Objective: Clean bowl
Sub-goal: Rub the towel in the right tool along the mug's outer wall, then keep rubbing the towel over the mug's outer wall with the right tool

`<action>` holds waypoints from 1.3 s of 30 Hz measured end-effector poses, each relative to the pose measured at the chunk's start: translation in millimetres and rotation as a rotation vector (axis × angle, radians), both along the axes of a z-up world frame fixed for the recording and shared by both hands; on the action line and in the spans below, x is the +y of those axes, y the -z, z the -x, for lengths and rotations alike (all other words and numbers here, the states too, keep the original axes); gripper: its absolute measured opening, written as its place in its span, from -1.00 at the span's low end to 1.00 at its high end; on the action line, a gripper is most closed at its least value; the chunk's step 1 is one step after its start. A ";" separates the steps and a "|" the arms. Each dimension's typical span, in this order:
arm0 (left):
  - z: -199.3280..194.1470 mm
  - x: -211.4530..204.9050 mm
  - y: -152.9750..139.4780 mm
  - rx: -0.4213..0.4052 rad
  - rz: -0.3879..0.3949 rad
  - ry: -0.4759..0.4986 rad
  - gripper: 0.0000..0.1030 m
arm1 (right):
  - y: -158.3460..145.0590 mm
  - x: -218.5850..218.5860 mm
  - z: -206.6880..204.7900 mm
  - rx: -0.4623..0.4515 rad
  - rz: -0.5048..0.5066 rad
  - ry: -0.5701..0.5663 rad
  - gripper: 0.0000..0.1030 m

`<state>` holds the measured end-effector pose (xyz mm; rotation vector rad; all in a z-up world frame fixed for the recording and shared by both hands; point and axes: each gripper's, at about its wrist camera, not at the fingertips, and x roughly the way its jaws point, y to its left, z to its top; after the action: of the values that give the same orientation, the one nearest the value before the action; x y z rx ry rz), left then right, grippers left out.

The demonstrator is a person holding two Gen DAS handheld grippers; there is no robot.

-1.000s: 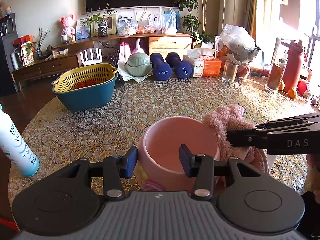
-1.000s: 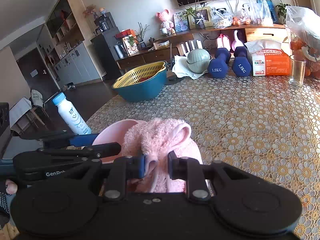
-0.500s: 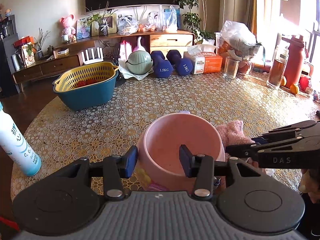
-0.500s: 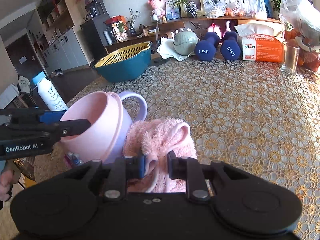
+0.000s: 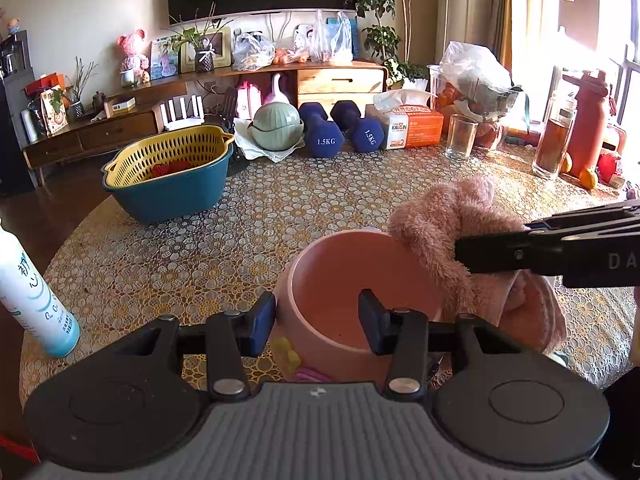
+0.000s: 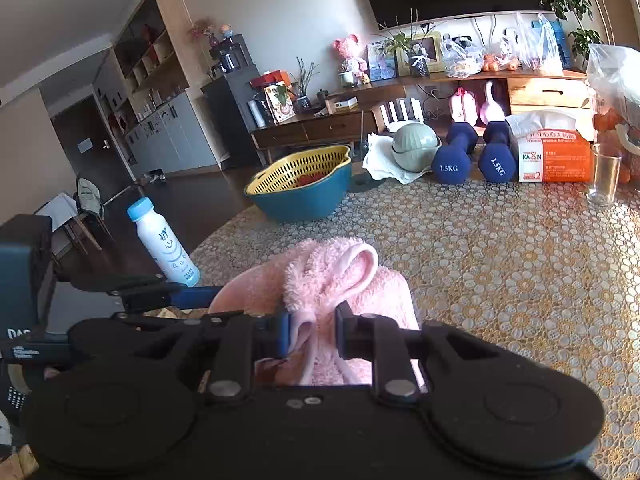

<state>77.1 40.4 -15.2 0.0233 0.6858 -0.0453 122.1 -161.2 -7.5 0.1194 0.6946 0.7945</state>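
Swinging back up to the bowl's rim, the pink fluffy cloth now drapes over the far right edge of the pink bowl, whereas half a second ago it sat lower and off to the side on the counter, clear of the opening. The right tongs stay clenched on a fold of that cloth, the fabric bunched tight between the pads, and from the left wrist view they reach in from the right with the cloth hanging under them. The left tongs have not budged: one finger sits inside the bowl and the other outside its near wall, pinching the rim and keeping the bowl steady, slightly tipped toward the camera, on the patterned counter. From the right wrist view the bowl is mostly hidden behind the cloth, only a pink curve showing beside it. I read this as one stroke in a repeated wiping motion, the cloth coming back for another pass over the rim or inside; the interior looks mostly clean, with a few dark specks near the bottom, so the wiping seems well under way rather than finished.
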 end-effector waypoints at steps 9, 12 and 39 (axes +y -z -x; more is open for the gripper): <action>0.2 2.6 0.2 -0.005 0.009 0.001 -0.13 | 22.4 -1.5 -17.9 0.041 0.031 0.047 -0.61; 1.0 2.9 0.4 -0.005 0.005 0.005 -0.13 | 34.4 3.9 -23.9 0.069 0.081 0.041 -0.61; -0.9 4.2 -0.2 -0.004 0.009 0.004 -0.13 | 20.6 2.3 13.3 -0.028 0.134 -0.041 -0.62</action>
<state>78.0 44.6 -15.0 0.0161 0.6816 -0.0522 108.9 -158.9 -28.1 -0.0272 0.7234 0.7847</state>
